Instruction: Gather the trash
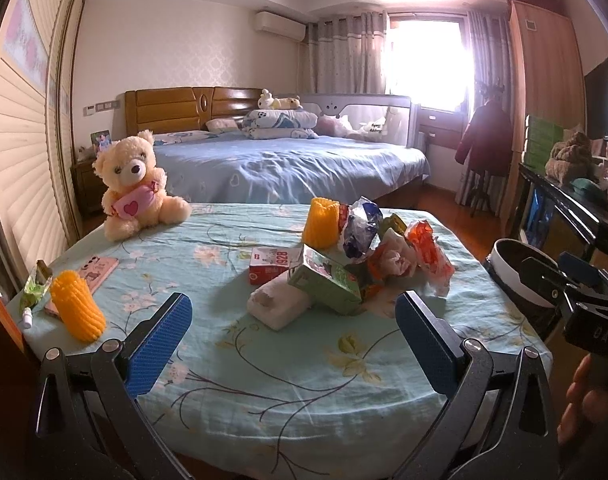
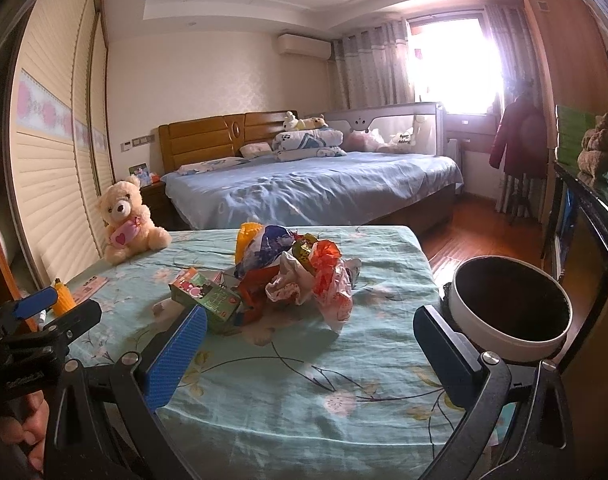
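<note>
Left wrist view: trash heaped on the floral surface point(image 1: 288, 380).
Both the left tool point(image 1: 294, 336) and right tool point(image 2: 309, 350) gape wide, empty; a green carton point(image 1: 327, 280) lies among wrappers point(image 1: 391, 248).

A floral-clothed table point(image 1: 304, 380) carries a teddy bear point(image 1: 138, 184), a pink phone point(image 1: 98, 268) and piled wrappers point(image 1: 383, 248).

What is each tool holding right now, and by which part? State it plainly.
Nothing is held. The left tool and the right tool are both open above the cloth-covered table, short of the trash pile.
</note>
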`<state>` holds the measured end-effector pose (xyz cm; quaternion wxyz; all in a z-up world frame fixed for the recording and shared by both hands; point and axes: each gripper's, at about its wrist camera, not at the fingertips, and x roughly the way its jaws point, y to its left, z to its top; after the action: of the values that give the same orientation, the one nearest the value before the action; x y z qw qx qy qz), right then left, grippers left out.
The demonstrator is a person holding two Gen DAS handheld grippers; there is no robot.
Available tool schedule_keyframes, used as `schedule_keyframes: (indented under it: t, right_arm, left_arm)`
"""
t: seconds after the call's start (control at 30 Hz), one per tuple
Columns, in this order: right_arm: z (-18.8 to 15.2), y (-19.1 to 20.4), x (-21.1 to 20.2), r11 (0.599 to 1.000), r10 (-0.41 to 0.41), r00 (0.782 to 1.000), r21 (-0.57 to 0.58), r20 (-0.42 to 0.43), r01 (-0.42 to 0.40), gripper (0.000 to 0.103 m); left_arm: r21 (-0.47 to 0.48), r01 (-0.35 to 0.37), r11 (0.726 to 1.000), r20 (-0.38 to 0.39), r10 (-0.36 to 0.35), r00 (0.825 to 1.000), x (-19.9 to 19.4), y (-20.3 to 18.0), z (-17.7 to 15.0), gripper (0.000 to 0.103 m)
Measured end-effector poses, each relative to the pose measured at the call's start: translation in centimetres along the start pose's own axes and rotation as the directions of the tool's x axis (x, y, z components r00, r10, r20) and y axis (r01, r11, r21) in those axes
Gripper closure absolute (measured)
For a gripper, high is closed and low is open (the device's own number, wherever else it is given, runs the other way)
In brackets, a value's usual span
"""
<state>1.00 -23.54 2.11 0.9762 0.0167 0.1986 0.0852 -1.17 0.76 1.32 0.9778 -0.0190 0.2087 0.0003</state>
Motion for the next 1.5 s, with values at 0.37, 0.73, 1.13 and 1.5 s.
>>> schedule_keyframes:
  t: [0.37,0.73,1.13,1.5]
  right_arm:
    - [0.0,0.3,0.1,1.0,0.01,1.0,0.001,-0.005,-0.01,0.0]
    - [-0.1,0.2,0.2,1.0,0.016,1.0,0.005,-0.01,-0.016,0.0]
    - [-0.2,0.0,0.7,0.999,0.032,0.999,0.013,-0.025,-0.032,0.0]
    - [-0.2,-0.2,1.5,0.999,0.043,0.998,0.024,-0.045,-0.042,0.0]
  left_arm:
    - [0.001,-0.001,1.0,0.0,0.001,1.0,-0.1,-0.1,0.0,0.0]
    - [0.0,0.001,1.0,-0.008,-0.001,1.0,0.2,-0.1,0.0,0.0]
    - [0.0,0.001,1.0,-0.017,-0.001,1.0,0.5,0.0,0.0,0.0]
    - [-0.005,-0.002,1.0,-0.034,0.002,0.999,1.2,0.3,-0.2,0.0]
